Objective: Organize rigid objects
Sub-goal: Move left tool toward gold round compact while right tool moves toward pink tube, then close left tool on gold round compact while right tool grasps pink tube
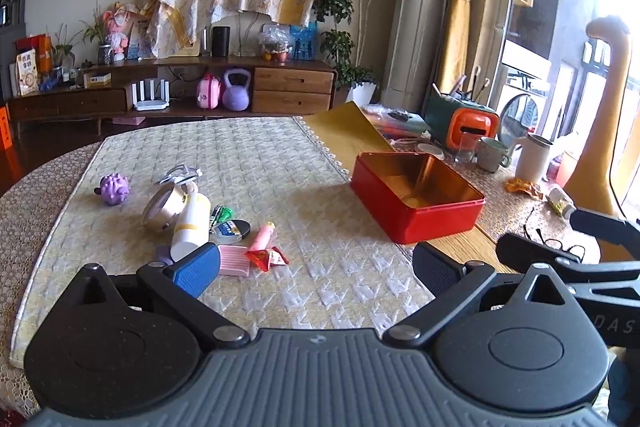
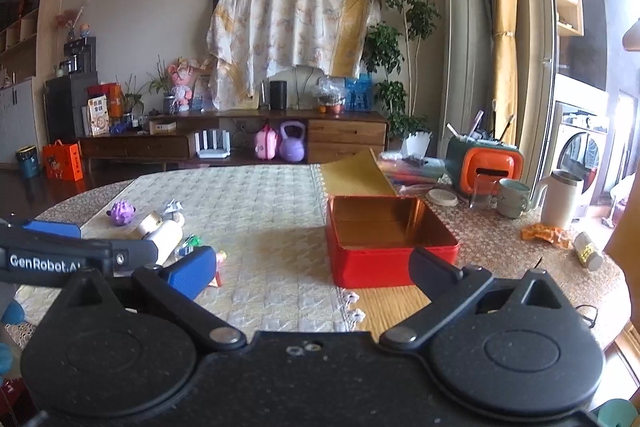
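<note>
The box (image 1: 416, 197) looks like metal: glossy red paint outside, a bright coppery, mirror-like lining inside. It sits on the bare part of the bench (image 1: 472, 247), which shows pale wood grain with a dull sheen. The mat (image 1: 280, 167) beside it is quilted cloth, cream and matt, with a raised woven pattern and a lace edge. On it, the white bottle (image 1: 191, 223) looks like smooth plastic, the purple ball (image 1: 114, 189) bumpy and matt, the red wrapper (image 1: 266, 258) crinkled and shiny. The left tool (image 1: 316, 269) is matt black plastic with one blue, finely ribbed pad (image 1: 196, 273). The right tool (image 2: 316, 269) looks the same.
</note>
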`<state>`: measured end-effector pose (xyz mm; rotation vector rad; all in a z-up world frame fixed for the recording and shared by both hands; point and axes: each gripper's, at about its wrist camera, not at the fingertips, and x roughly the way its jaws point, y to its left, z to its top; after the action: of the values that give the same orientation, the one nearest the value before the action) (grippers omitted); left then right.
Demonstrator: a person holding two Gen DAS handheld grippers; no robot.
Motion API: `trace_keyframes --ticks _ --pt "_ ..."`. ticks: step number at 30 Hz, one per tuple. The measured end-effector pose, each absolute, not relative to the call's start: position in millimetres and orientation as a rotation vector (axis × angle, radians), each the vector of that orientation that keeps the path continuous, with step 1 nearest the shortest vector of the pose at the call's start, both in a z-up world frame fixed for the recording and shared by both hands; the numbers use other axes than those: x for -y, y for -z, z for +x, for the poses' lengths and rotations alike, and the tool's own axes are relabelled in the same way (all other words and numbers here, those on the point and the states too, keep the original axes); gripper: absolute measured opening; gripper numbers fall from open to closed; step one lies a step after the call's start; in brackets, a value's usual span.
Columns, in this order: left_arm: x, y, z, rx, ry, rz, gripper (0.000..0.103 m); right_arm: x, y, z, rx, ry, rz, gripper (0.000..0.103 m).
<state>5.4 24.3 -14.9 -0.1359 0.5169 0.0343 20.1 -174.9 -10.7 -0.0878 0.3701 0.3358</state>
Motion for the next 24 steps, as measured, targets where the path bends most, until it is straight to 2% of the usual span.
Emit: trace_keyframes --ticks 15,24 --pt "-88.7 30.4 38.9 -0.514 -0.14 -0.215 0.103 155.5 21.4 67.9 -0.47 -0.397 -0.105 0.102" --pt "-123.2 48.1 64.5 -0.546 -0.237 -0.19 0.103 132.8 40.0 104.3 -0.514 -0.497 -0.153 0.097"
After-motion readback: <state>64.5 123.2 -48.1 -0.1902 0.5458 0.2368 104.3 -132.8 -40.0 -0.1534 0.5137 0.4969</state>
